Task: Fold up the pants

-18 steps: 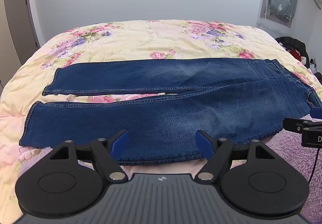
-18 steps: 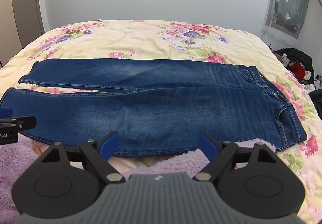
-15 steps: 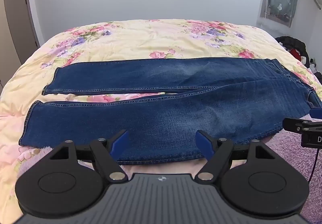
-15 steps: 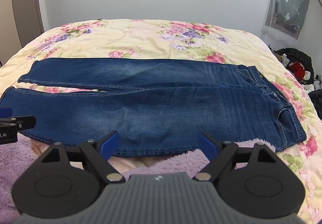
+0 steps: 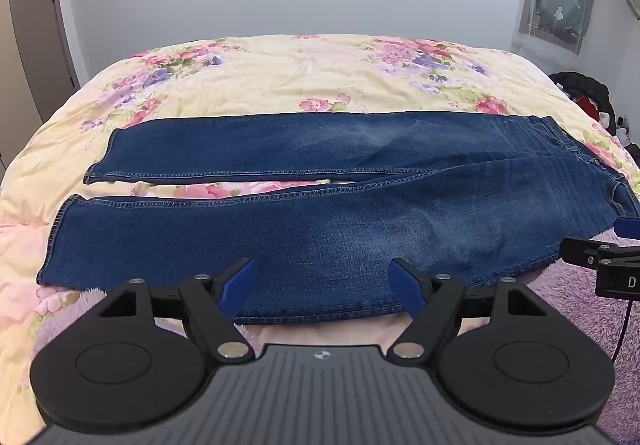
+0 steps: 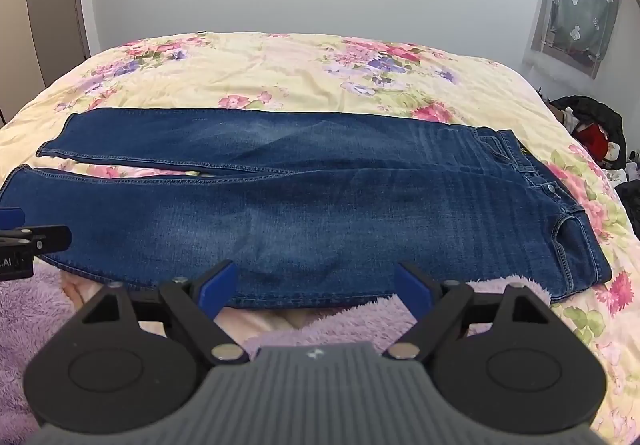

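Observation:
Dark blue jeans (image 5: 320, 229) lie flat across the floral bed, waistband to the right, leg hems to the left, the two legs slightly apart. They also show in the right wrist view (image 6: 320, 205). My left gripper (image 5: 322, 285) is open and empty, just above the near edge of the near leg. My right gripper (image 6: 316, 287) is open and empty, above the near edge of the thigh part. The right gripper's tip shows at the right edge of the left wrist view (image 5: 600, 257); the left gripper's tip shows at the left edge of the right wrist view (image 6: 36, 237).
A floral yellow quilt (image 5: 320, 77) covers the bed. A fuzzy purple blanket (image 6: 360, 317) lies at the near edge. A pile of dark and red clothes (image 6: 592, 129) sits off the bed at right. A door (image 5: 28, 25) stands at left.

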Available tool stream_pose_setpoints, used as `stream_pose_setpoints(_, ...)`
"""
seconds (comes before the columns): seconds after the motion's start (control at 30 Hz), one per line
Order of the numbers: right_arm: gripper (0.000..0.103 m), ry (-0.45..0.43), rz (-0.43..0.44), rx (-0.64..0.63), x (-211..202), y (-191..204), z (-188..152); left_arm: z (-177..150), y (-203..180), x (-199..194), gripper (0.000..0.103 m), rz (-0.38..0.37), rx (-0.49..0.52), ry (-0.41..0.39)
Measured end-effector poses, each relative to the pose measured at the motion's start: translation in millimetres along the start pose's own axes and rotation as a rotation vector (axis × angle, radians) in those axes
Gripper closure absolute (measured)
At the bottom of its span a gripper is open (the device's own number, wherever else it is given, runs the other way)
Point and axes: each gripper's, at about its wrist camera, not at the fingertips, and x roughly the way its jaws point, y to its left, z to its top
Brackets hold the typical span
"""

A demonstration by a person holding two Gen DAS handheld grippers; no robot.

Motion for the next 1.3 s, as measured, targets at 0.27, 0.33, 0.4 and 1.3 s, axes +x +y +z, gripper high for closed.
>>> stream_pose_setpoints(0.27,0.021,0.002,-0.006,0.008,1.4,-0.3,-0.5,-1.1,1.1,0.8,0.014,0.000,0.001,0.000)
stream_pose_setpoints(0.33,0.021,0.001,-0.006,0.009,1.1,-0.7,-0.4,-1.2,1.2,0.8,0.015,0.000,0.001,0.000)
stream_pose_setpoints(0.4,0.021,0.002,-0.007,0.009,1.2,-0.8,-0.5,-1.4,1.2,0.9,0.014,0.000,0.001,0.000)
stream_pose_setpoints(1.3,0.021,0.005,-0.001,0.016,-0.7,-0.3,-1.9,-2.1,-3.6,0.0,0.020,0.013,0.000,0.002)
